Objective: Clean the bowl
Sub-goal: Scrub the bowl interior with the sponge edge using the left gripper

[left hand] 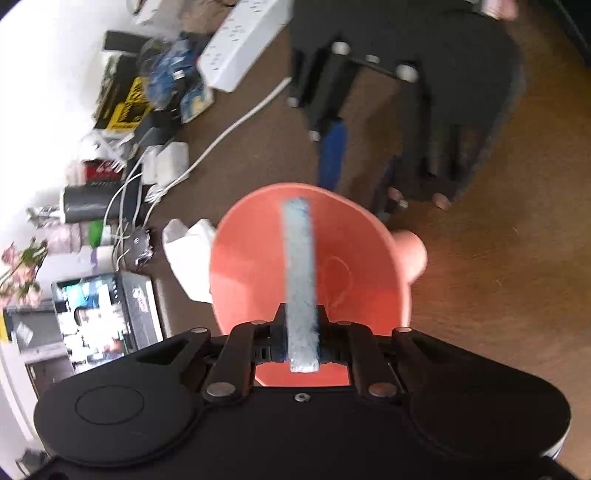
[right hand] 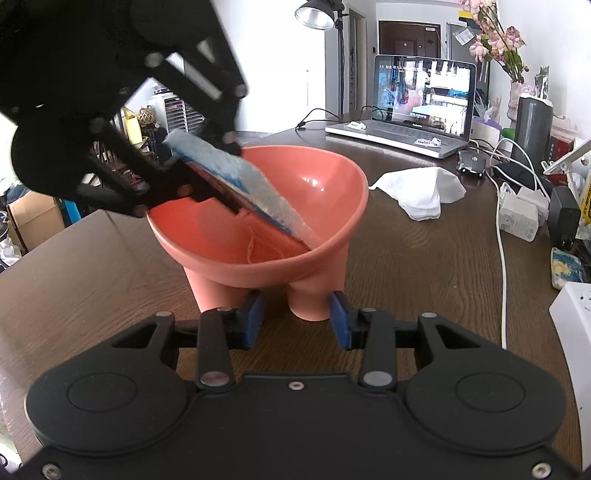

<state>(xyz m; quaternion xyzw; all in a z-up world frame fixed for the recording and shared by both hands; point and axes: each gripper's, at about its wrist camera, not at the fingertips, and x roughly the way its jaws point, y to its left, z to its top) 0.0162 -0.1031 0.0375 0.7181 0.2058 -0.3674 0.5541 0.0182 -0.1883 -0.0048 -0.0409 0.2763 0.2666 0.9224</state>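
Note:
A salmon-pink bowl [right hand: 328, 177] on short legs stands on the dark wooden table [right hand: 424, 280]. My left gripper [right hand: 229, 181] reaches down into it from the left, shut on a flat blue sponge [right hand: 236, 177]. The sponge's far end rests on the bowl's inner wall near the front rim. In the left wrist view the sponge [left hand: 300, 266] runs straight ahead as a strip across the bowl [left hand: 251, 266]. My right gripper [right hand: 297, 323] is low at the bowl's near side, its blue pads closed around one leg [right hand: 308, 299]. The left wrist view shows it blurred beyond the bowl [left hand: 360, 173].
An open laptop [right hand: 417, 107] sits at the back of the table, with a crumpled white cloth [right hand: 421, 195] in front of it. Chargers, a white cable [right hand: 500, 258], a power strip [left hand: 240, 44] and boxes crowd the right edge. A lamp [right hand: 317, 14] stands behind.

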